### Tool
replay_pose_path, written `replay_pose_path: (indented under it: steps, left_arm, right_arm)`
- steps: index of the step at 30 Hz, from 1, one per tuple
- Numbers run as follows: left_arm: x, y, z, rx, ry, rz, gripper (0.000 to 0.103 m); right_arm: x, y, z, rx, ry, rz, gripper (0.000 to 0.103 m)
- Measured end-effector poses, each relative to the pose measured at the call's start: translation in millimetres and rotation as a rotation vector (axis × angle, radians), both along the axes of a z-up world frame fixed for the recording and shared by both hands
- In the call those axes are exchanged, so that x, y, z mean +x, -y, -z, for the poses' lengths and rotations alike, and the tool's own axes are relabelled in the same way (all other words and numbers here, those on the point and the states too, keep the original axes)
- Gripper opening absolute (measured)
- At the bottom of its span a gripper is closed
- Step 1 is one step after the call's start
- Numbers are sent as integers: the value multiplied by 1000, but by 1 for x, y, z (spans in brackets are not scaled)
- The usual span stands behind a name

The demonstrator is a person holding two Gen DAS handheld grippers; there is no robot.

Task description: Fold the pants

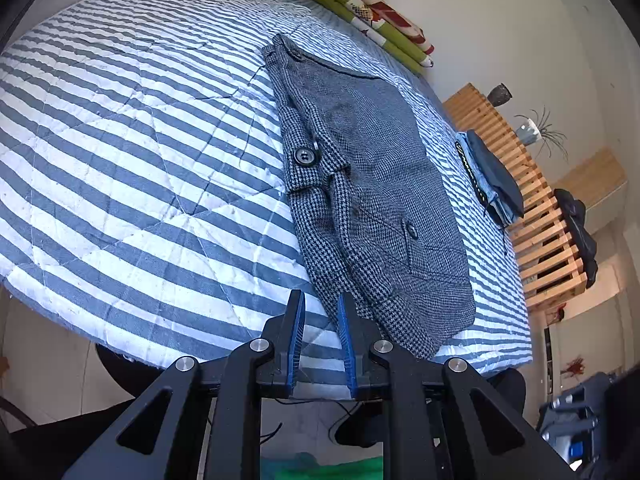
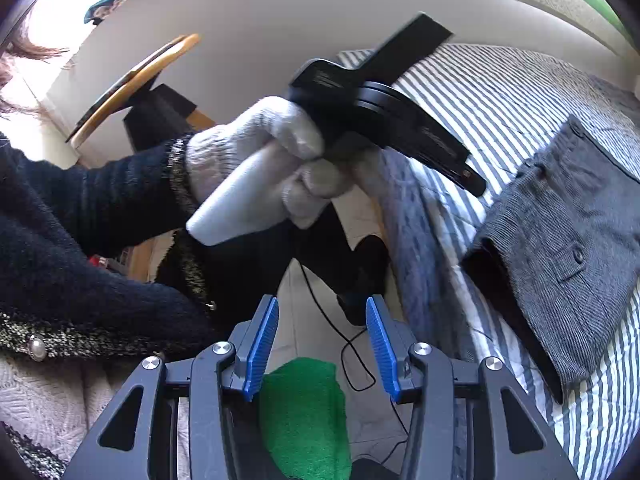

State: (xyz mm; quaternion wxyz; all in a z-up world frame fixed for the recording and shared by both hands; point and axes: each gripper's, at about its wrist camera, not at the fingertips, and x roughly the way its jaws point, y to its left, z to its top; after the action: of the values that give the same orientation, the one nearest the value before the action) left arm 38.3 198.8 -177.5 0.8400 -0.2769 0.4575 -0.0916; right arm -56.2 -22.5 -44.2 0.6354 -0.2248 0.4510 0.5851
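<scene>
Pants [image 1: 372, 184] lie folded on the bed [image 1: 132, 152]. Left gripper [image 1: 321, 308], narrowly open and empty, hangs at their near end; right gripper [image 2: 322, 316] gapes empty beyond it. Pinch both layers squarely.

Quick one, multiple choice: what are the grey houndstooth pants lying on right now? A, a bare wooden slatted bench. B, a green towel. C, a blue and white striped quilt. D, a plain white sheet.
C: the left wrist view shows the folded houndstooth pants lying flat on the blue and white striped quilt, with stripes visible around their edges.
</scene>
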Motion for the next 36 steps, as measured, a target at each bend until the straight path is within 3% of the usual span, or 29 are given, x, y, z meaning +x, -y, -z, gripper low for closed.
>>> replay_pose_path:
  steps: [3, 9, 12, 15, 20, 26, 29, 31, 36]
  left_arm:
    - [8, -1, -9, 10, 10, -1, 18]
    - [47, -3, -35, 62, 47, -28, 40]
    - [77, -9, -38, 72, 24, -49, 41]
    - [108, -13, -30, 65, -26, -57, 51]
    - [147, -17, -16, 42, -86, -63, 54]
    - [166, -20, 2, 10, -124, -69, 54]
    - [170, -19, 14, 7, -150, -57, 49]
    - [172, -19, 21, -7, -156, -49, 40]
    - [178, -19, 29, -29, -148, -47, 35]
  right_arm:
    - [32, 19, 1, 43, -36, 146, 42]
    - [116, 65, -10, 80, 26, 464, 42]
    - [173, 90, -10, 91, -19, 632, 42]
    - [225, 106, -2, 85, -44, 732, 46]
    - [292, 114, 21, 120, -181, 798, 49]
    - [330, 98, 48, 114, -242, 792, 50]
    - [342, 96, 65, 121, -308, 791, 50]
    - [349, 96, 77, 114, -333, 799, 50]
    - [356, 102, 101, 137, -442, 796, 50]
